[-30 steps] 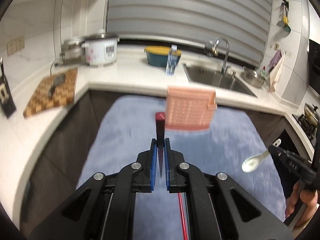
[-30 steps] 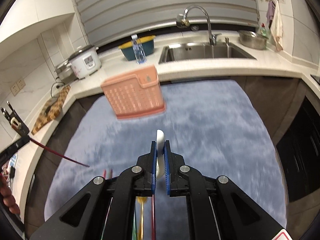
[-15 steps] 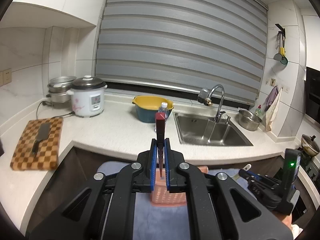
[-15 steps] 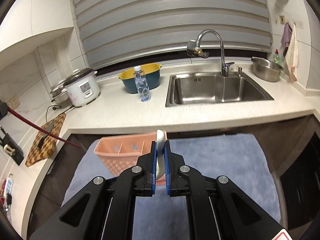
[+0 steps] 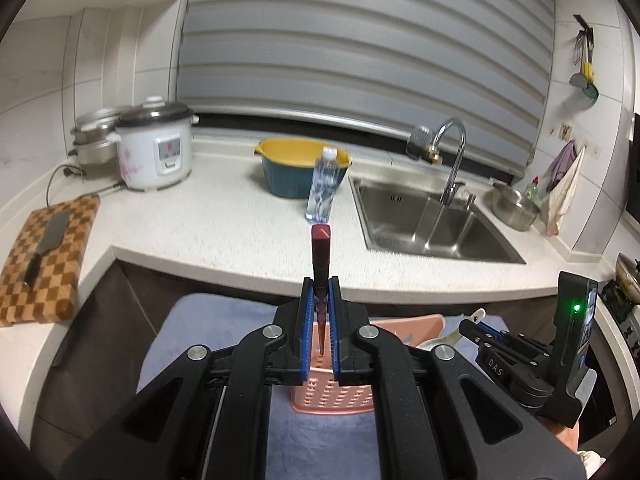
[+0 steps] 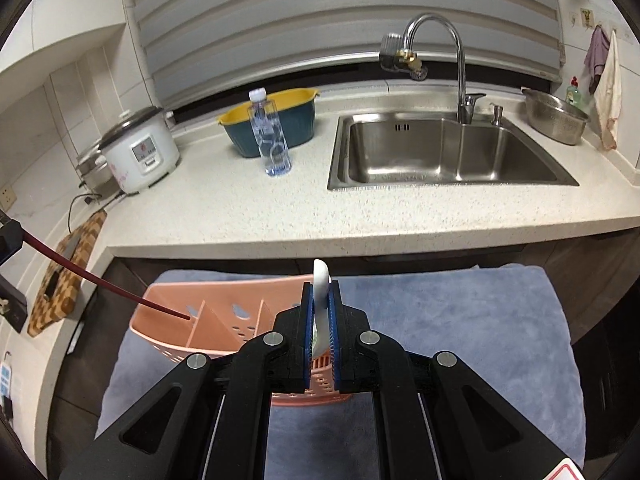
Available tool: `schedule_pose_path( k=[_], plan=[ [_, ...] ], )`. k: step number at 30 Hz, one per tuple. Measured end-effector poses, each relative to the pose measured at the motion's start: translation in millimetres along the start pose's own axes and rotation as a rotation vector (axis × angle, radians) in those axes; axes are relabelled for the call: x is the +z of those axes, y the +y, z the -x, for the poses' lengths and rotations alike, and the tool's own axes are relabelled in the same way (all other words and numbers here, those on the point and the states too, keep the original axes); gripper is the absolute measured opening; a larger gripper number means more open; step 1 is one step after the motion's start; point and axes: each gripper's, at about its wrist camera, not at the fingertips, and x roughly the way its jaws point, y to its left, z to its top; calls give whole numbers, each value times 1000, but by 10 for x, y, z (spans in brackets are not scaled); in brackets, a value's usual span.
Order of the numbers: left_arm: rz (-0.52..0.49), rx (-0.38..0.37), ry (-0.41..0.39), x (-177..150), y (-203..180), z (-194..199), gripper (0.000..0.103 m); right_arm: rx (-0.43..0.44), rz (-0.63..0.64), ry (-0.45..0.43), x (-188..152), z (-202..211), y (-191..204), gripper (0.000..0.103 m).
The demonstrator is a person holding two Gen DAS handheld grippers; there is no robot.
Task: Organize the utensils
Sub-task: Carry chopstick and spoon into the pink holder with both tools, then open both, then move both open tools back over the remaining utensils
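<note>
Even indoor light, sharp centre, strong fisheye bending and dark vignette at the corners

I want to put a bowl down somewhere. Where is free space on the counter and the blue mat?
Free: blue mat right of the pink basket; counter between water bottle and its front edge. Crowded: corner by rice cooker and cutting board.

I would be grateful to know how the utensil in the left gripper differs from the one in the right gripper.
The left gripper is shut on a dark red chopstick; the right gripper is shut on a white spoon. The chopstick is thin, straight and tapers to a point, while the spoon is broader and curved. The chopstick's tip already reaches into the pink basket; the spoon's bowl is hidden behind the fingers. Both are held above the basket.
</note>
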Motion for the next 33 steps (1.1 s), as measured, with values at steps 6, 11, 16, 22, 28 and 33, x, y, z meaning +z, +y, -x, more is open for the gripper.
schedule_pose_path(
  k=[6, 11, 16, 22, 28, 33],
  plan=[
    [12, 1, 28, -114, 29, -100, 8, -7, 15, -1, -90, -42, 10, 17],
    [31, 26, 17, -139, 78, -46, 32, -9, -6, -20, -98, 59, -28, 30],
    [37, 27, 18, -144, 89, 60, 33, -13, -1, -34, -154, 258, -55, 30],
    [53, 24, 15, -299, 158, 426, 42, -22, 1, -69, -383, 730, -100, 47],
    [27, 43, 51, -858, 237, 899, 47, -43, 21, -56, -1140, 1337, -218, 60],
    [58, 41, 159, -1610, 312, 1156, 47, -47, -17, 51, -1995, 1666, -404, 60]
  ],
)
